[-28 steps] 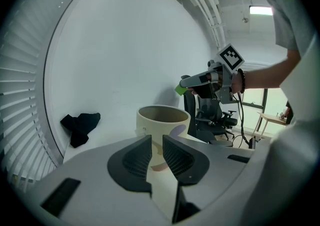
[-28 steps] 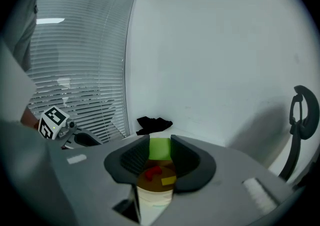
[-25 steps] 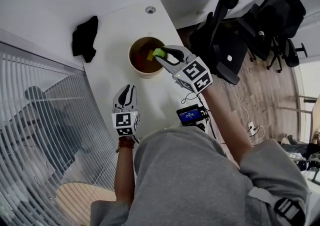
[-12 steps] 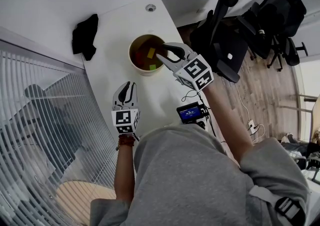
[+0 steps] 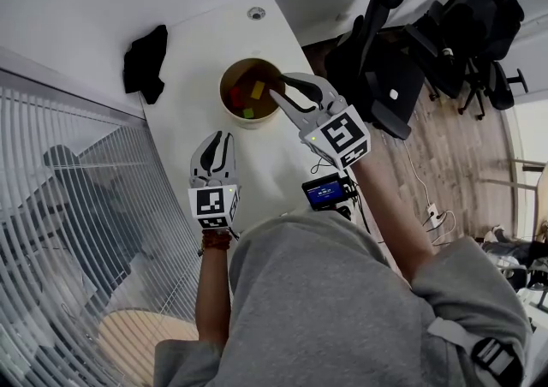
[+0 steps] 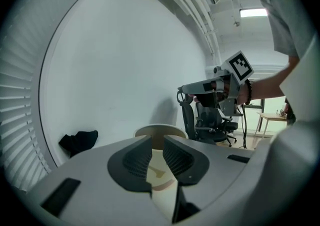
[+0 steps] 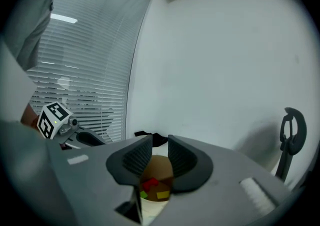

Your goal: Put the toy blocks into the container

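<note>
A round tan container point(image 5: 229, 111) stands on the white table point(image 5: 193, 43). Inside it lie a yellow block point(image 5: 257, 88), a red block point(image 5: 235, 96) and a green block point(image 5: 248, 112). My right gripper point(image 5: 283, 86) hovers over the container's right rim, open and empty; its jaws have just been closing with nothing between them. In the right gripper view the container point(image 7: 159, 166) and the red block point(image 7: 149, 184) show beyond the right gripper point(image 7: 159, 153). My left gripper point(image 5: 217, 139) hangs nearer me, open and empty. Past the left gripper point(image 6: 156, 142) the container point(image 6: 160, 130) is visible.
A black cloth point(image 5: 145, 64) lies at the table's far left. A small device with a blue screen point(image 5: 324, 195) sits near the table's right edge, with cables. Office chairs point(image 5: 462, 34) stand on the floor to the right. Window blinds point(image 5: 77, 231) run along the left.
One second ago the right gripper held the green block over the container; it let go, and the block now lies inside. Both grippers have risen a little, the right jaws narrower.
</note>
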### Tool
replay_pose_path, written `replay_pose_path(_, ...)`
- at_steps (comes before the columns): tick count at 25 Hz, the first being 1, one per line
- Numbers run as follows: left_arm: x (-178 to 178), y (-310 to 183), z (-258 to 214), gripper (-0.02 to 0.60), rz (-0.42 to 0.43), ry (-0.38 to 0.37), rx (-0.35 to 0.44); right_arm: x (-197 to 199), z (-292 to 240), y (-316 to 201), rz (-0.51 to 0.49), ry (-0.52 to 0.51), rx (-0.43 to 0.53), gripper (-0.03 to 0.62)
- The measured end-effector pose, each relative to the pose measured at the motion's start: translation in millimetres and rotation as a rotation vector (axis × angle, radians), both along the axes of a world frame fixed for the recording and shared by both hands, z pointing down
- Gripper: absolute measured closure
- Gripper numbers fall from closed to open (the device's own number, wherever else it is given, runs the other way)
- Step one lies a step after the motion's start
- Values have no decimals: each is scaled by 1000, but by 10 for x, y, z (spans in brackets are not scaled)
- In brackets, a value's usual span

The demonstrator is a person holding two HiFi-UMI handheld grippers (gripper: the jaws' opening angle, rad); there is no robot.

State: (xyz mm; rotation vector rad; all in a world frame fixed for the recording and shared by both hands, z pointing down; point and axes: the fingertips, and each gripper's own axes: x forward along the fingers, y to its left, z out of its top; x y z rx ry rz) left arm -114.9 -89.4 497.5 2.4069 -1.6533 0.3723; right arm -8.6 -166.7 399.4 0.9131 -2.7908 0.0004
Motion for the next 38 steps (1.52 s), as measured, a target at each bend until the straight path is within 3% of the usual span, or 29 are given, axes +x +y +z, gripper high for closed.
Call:
replay_pose_path(6, 141, -79, -440, 512, 20, 1, 104, 59, -153, 171, 39, 2, 92, 487)
replay_pose_path(13, 297, -169, -896, 515, 31, 3, 216, 234, -192, 278, 152, -39, 117, 508)
replay_pose_path(20, 445, -214, -1242, 522, 14, 26, 278, 430, -382, 276, 282, -31, 204, 514)
replay_pose_path(29, 478, -289, -1330, 537, 2, 23, 315, 502, -428, 295, 330, 8, 243, 528)
replay_pose_path(38, 465, -306, -1238, 561, -17, -6, 284, 446, -334, 359, 309, 43, 235, 545)
